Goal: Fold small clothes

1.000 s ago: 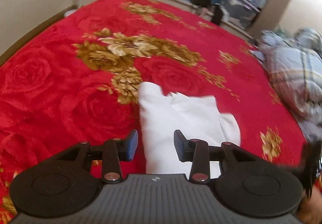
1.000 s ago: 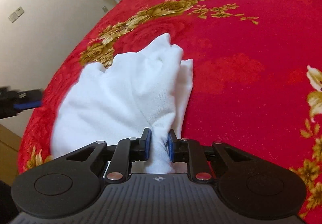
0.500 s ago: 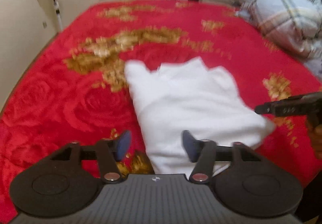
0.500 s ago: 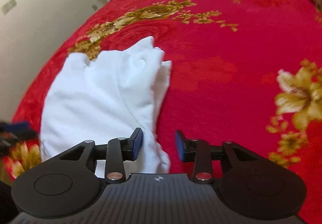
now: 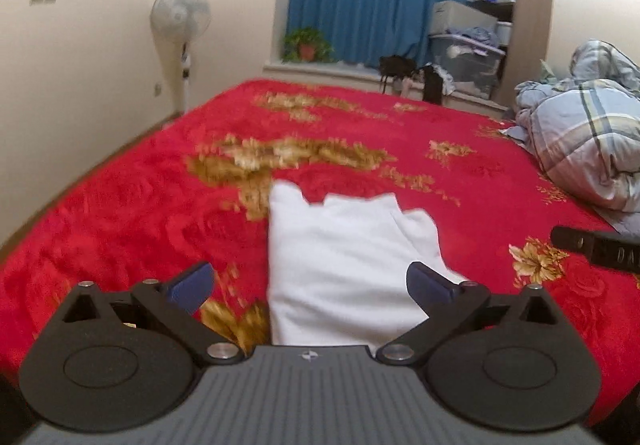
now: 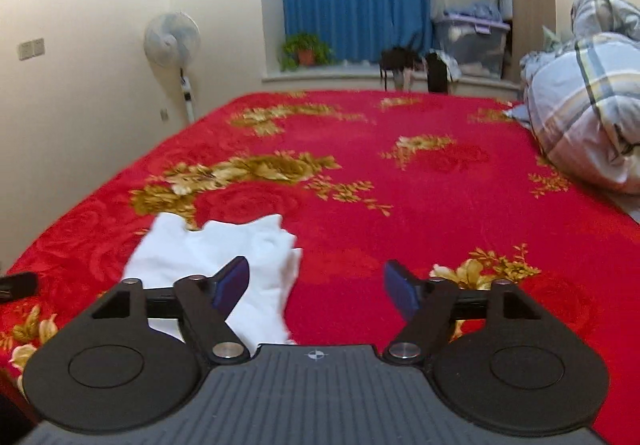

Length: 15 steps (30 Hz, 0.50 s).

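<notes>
A folded white garment (image 5: 344,257) lies flat on the red flowered bedspread (image 5: 120,205), near the bed's front edge. My left gripper (image 5: 310,285) is wide open and empty, raised just in front of the garment. In the right wrist view the garment (image 6: 224,257) lies at the lower left. My right gripper (image 6: 316,287) is wide open and empty, raised over the bedspread (image 6: 440,197) just right of the garment. The right gripper's tip shows at the right edge of the left wrist view (image 5: 592,249).
A bundled plaid quilt (image 5: 580,149) lies on the bed's right side. A standing fan (image 5: 180,21) is by the left wall. A windowsill with a potted plant (image 5: 307,45), bags and storage bins (image 5: 464,57) runs beyond the bed's far end.
My right gripper let go of the garment and opened wide. Both grippers drew back and tilted up, so the room beyond the bed now shows. The garment now lies flat.
</notes>
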### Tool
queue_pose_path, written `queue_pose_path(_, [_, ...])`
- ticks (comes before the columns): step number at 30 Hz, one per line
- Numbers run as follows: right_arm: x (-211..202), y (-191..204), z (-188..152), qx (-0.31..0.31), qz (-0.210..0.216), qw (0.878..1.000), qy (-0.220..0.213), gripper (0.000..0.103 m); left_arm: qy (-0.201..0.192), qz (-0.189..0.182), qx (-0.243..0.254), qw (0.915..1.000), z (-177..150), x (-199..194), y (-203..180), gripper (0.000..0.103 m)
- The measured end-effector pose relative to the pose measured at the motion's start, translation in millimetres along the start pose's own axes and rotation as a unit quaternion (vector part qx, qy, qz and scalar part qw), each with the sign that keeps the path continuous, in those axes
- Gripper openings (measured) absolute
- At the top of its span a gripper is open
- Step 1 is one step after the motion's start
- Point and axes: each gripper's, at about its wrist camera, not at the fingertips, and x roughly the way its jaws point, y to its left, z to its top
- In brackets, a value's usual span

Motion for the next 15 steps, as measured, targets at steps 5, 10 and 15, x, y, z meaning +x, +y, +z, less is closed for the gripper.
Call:
queue_pose_path(5, [22,12,-38,0.012,-0.001,0.997,0.071,0.075,0.059,0.03,0.005,0.9978,-13,27,-6,0.102])
queue_pose_path(10, [40,37,-45,-0.034,0.019,0.996,0.08,0.076,0.093,0.048,-0.007,0.9944,-14,38,-3,0.102])
queue_pose_path(15, [44,57,-42,-0.066,0.032,0.995,0.067,0.076,0.102,0.054,-0.008,0.9933,-18,38,1,0.102])
